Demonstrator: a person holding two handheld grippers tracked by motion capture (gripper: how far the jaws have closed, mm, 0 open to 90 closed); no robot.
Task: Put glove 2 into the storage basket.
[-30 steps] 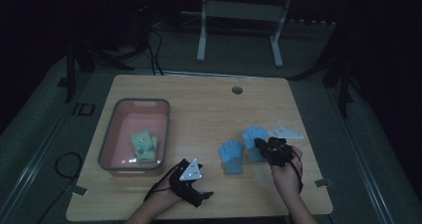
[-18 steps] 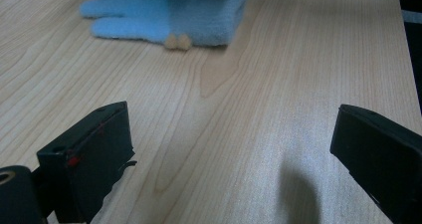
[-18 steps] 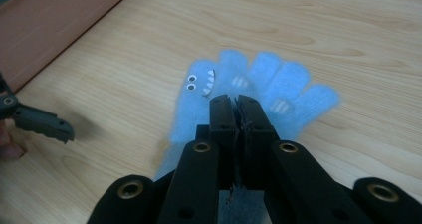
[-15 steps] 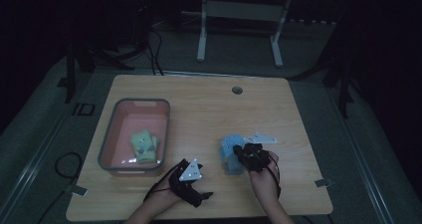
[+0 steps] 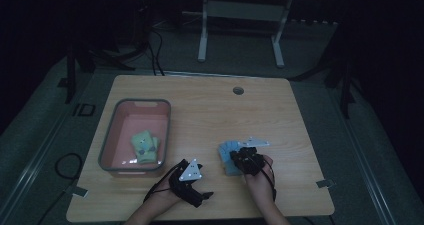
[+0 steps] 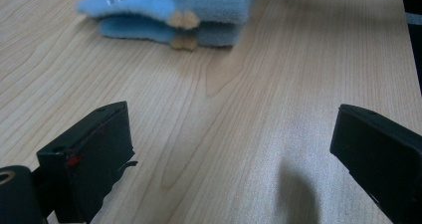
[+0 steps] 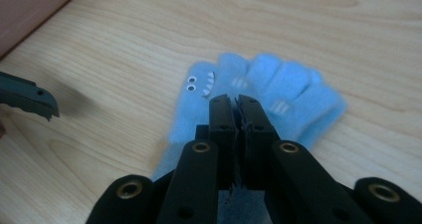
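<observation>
Since a second ago, right gripper (image 7: 234,100) shifted leftward across table (image 5: 210,110) with blue gloves (image 7: 259,92) — clamped on fabric, near front edge. Left gripper (image 5: 192,182) idle, spread wide — probably carrying toward bin (image 5: 112,135).

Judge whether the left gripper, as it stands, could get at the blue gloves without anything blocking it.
Probably yes. The left gripper has its jaws wide open, with bare table between it and the blue gloves. The right gripper, shut on them, crowds the far side.
</observation>
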